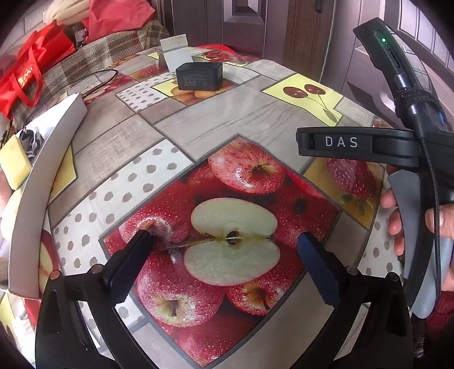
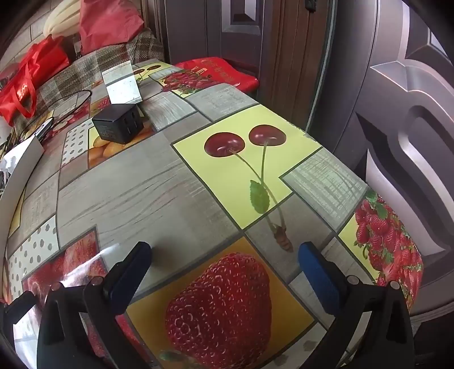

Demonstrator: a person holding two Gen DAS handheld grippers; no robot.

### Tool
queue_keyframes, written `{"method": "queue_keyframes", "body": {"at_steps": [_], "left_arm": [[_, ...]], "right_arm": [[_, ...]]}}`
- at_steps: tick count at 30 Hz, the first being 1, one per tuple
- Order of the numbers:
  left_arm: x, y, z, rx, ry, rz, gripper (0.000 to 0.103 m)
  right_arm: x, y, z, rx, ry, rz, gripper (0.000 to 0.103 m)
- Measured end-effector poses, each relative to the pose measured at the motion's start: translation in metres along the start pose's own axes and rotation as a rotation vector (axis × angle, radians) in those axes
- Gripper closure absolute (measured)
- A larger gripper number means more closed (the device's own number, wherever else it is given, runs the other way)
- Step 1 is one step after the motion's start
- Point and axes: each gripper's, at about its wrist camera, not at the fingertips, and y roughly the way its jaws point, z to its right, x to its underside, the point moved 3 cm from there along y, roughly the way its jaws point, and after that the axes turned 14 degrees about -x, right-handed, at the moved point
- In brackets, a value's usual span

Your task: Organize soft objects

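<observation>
Left gripper (image 1: 224, 242): both fingers spread wide apart, nothing between them; tips low over the tablecloth (image 1: 198, 119), above a printed panel of red apples and a halved apple.
Left gripper pose: pointing forward across the table and tilted down toward its surface.
Right gripper (image 2: 224, 252): fingers likewise wide apart and holding nothing; tips low over the cloth, at the edge of a printed strawberry panel, with the cherry panel ahead.
Right gripper, seen from the left wrist: black body lettered DAS at the right of the view, level and side-on, just beside the left gripper.
Right hand (image 1: 397, 215): fingers curled around the grey handle below the lettered body; a black cable runs down past them.
Soft objects: a pale yellow sponge (image 1: 14, 161) lies inside a white box (image 1: 37, 184) at the far left edge of the left wrist view, well apart from both grippers; other pale items beside it are too cut off to identify.
White box, right wrist view: only its rim shows at the left edge.
Black charger (image 1: 198, 76): resting on the cloth toward the far side of the table, on a printed panel of yellow fruit.
White card (image 1: 176, 54): standing folded just behind the charger.
Black cord (image 1: 99, 82): looped on the cloth left of the charger.
Red bag (image 1: 31, 71): on a checked surface beyond the table's left end.
Doors (image 1: 244, 22): dark panelled, behind the table.
</observation>
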Motion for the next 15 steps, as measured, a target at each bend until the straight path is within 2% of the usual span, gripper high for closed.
{"method": "queue_keyframes", "body": {"at_steps": [6, 15], "left_arm": [[0.0000, 0.0000, 0.0002, -0.006, 0.005, -0.001, 0.001], [0.0000, 0.0000, 0.0002, -0.006, 0.005, -0.002, 0.001]], "right_arm": [[0.0036, -0.0014, 0.0050, -0.020, 0.022, 0.000, 0.000], [-0.0020, 0.0001, 0.0012, -0.005, 0.010, -0.015, 0.000]]}}
